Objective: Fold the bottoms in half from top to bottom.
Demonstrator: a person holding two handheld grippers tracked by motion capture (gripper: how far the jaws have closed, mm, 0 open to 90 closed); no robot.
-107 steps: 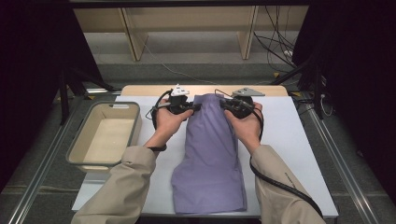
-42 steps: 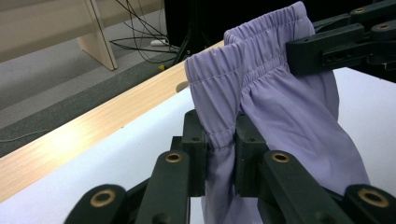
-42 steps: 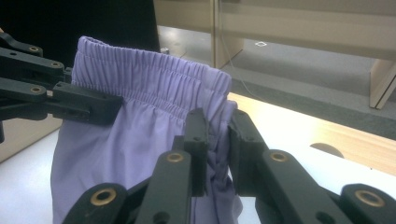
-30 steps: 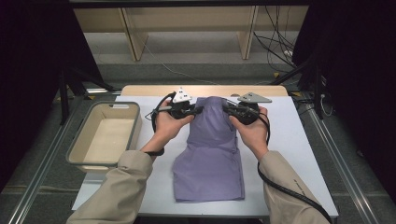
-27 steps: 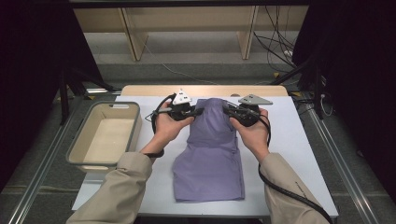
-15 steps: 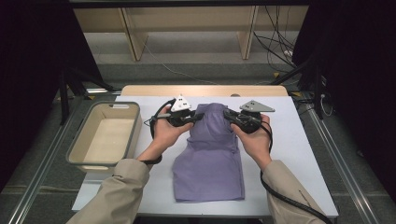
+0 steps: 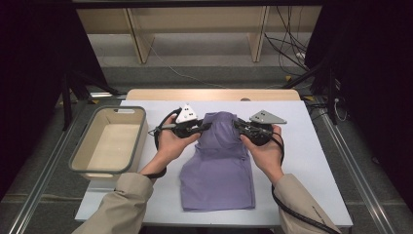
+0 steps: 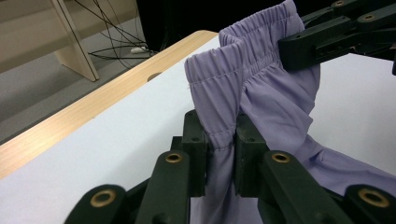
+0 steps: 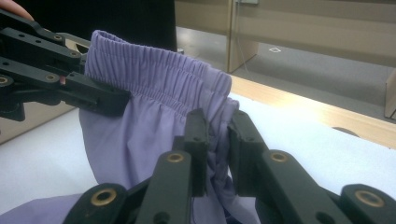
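At the table's far end, I hold the purple shorts (image 7: 219,161) by their elastic waistband, my left gripper (image 7: 208,126) and right gripper (image 7: 236,124) each clamped tight on one side of it. Lifted between them, the garment's long axis runs back toward me, hem flat on the white table (image 7: 311,165), beige bin (image 7: 109,141) well left.

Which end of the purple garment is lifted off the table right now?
The far, elastic waistband end, pinched between the left hand-held gripper and right hand-held gripper. The near hem lies flat on the table.
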